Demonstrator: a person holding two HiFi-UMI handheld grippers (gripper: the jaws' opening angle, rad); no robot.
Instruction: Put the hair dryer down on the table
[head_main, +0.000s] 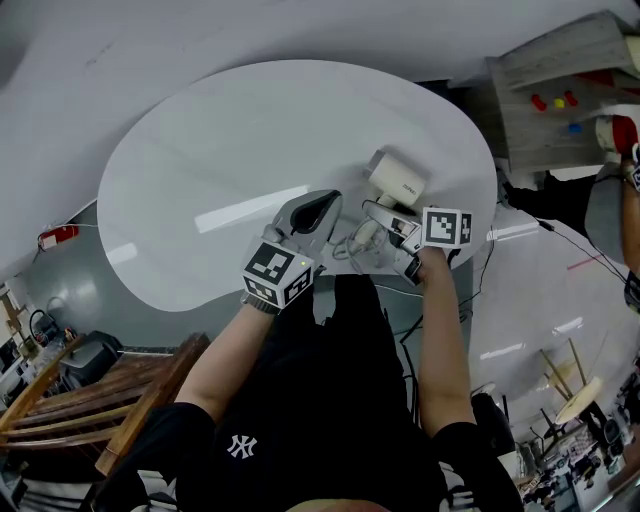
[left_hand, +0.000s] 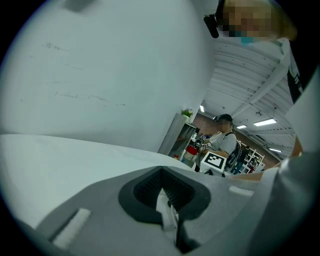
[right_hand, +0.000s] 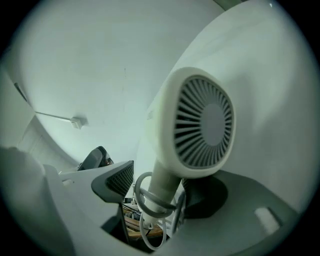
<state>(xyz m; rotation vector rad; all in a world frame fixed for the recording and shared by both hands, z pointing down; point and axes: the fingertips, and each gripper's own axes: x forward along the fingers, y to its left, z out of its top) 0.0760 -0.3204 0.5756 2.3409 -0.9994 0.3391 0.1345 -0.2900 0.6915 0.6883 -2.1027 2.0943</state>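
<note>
Right gripper (right_hand: 155, 195) clenched on dryer (head_main: 397, 178) handle. Dryer over table (head_main: 220, 160) near edge, right of middle; contact unclear. Left gripper (left_hand: 162, 185) jaws together, apparently empty. Step: set-down. Next: lower flat, release.

**Black shirt, grey shells, chequered cubes**

We see a black short-sleeved T-shirt (head_main: 335, 400) with a small white logo of interlocked letters (head_main: 239, 446) on the shirt's left side. Beyond the shirt, the left gripper (head_main: 322, 203) and the right gripper (head_main: 380, 222) are pale grey moulded shells. Each carries a cube of black-and-white square markers: one (head_main: 277, 275) on the left, one (head_main: 446, 227) on the right. In the gripper views we find black ribbed pads (left_hand: 150, 187) (right_hand: 120, 181) set into the grey jaws.
</note>
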